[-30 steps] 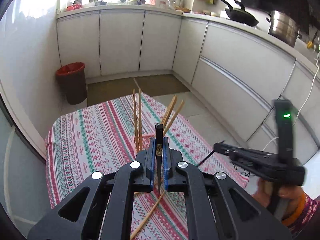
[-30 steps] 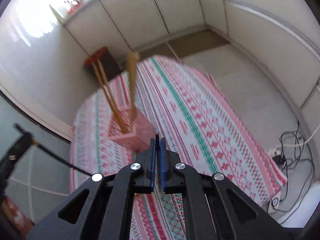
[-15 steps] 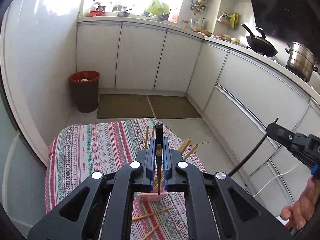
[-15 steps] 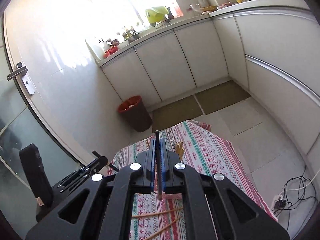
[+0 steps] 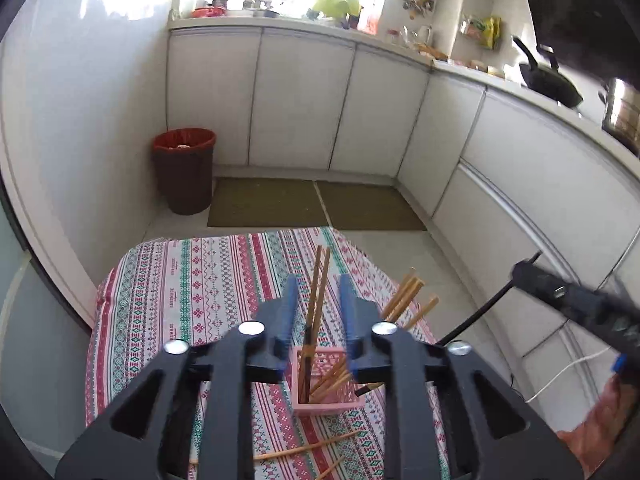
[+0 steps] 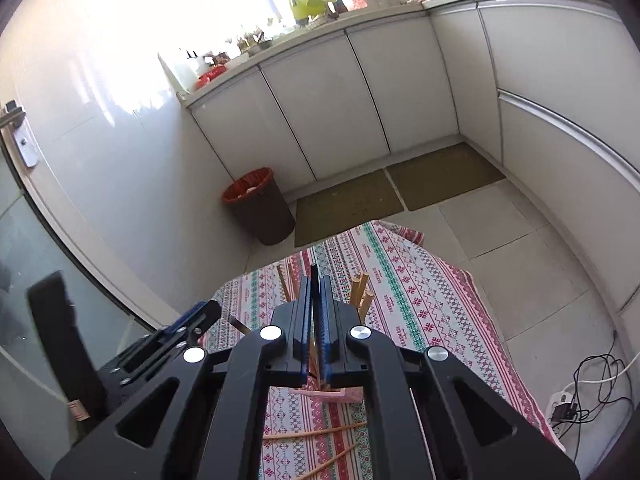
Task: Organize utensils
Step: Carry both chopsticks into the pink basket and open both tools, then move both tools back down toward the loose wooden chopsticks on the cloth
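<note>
Left wrist view: the left gripper (image 5: pixel 318 312) hangs over the pink holder (image 5: pixel 329 394) on the cloth-covered desk (image 5: pixel 180 292). Its jaws have just been opening and stand apart; a dark chopstick (image 5: pixel 307 354) drops between them into the holder, touching neither pad. Wooden chopsticks (image 5: pixel 402 300) lean out of the holder, and two loose chopsticks (image 5: pixel 308 449) lie on the cloth nearer the camera.

Right wrist view: the right gripper (image 6: pixel 316 320) has its jaws closed on a thin dark chopstick (image 6: pixel 314 276), above the same pink holder (image 6: pixel 340 394). Loose chopsticks (image 6: pixel 316 433) lie below.
</note>
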Motion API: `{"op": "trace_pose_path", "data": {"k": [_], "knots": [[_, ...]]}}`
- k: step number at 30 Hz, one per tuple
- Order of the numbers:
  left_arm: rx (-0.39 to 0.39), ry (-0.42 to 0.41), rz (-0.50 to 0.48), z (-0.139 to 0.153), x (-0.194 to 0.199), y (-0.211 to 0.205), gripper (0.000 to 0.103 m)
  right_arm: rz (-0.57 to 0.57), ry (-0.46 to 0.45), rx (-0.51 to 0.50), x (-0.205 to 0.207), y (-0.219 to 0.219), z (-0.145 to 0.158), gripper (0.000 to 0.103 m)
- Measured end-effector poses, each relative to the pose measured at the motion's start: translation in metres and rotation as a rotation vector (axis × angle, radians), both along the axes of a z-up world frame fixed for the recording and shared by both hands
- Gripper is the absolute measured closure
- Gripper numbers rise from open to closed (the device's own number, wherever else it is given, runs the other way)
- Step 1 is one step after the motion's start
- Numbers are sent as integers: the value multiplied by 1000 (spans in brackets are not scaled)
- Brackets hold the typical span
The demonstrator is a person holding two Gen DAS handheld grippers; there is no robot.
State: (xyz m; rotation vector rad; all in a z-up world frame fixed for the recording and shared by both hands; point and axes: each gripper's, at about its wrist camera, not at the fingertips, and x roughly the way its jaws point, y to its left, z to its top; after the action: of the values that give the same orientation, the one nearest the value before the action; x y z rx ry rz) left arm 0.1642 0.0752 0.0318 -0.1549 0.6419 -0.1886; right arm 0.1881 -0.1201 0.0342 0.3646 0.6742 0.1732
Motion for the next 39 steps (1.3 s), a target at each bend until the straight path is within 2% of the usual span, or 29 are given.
{"op": "trace_pose_path", "data": {"k": [4, 6, 8, 11, 13, 16, 18, 23, 28, 30, 34, 39], "knots": [[-53, -44, 34, 14, -9, 19, 67, 4, -5, -27, 12, 13, -9, 98], [-59, -41, 51, 12, -10, 25, 60, 10, -1, -33, 18, 21, -15, 98], [-52, -23, 65, 6, -8, 26, 60, 30, 12, -59, 24, 31, -23, 98], [9, -11, 128, -4, -9, 24, 60, 8, 19, -135, 24, 42, -31, 88], [53, -23, 157, -7, -13, 22, 59, -27, -8, -190, 17, 44, -30, 70], [70, -37, 180, -8, -18, 21, 53, -70, -34, -264, 9, 44, -29, 62], [85, -62, 202, -6, -24, 19, 40, -93, -33, -293, 5, 42, -30, 58], [142, -78, 214, -6, -33, 7, 37, -130, -35, -342, -5, 32, -35, 52], [184, -100, 237, -12, -46, -2, 23, -181, -84, -371, -22, 23, -33, 30], [192, -110, 239, -13, -52, -5, 14, -198, -99, -380, -30, 19, -34, 22], [216, -112, 232, -16, -57, -11, 9, -219, -99, -406, -41, 9, -39, 13], [235, -70, 214, -28, -60, -18, 7, -233, -51, -383, -51, -7, -52, 10]]}}
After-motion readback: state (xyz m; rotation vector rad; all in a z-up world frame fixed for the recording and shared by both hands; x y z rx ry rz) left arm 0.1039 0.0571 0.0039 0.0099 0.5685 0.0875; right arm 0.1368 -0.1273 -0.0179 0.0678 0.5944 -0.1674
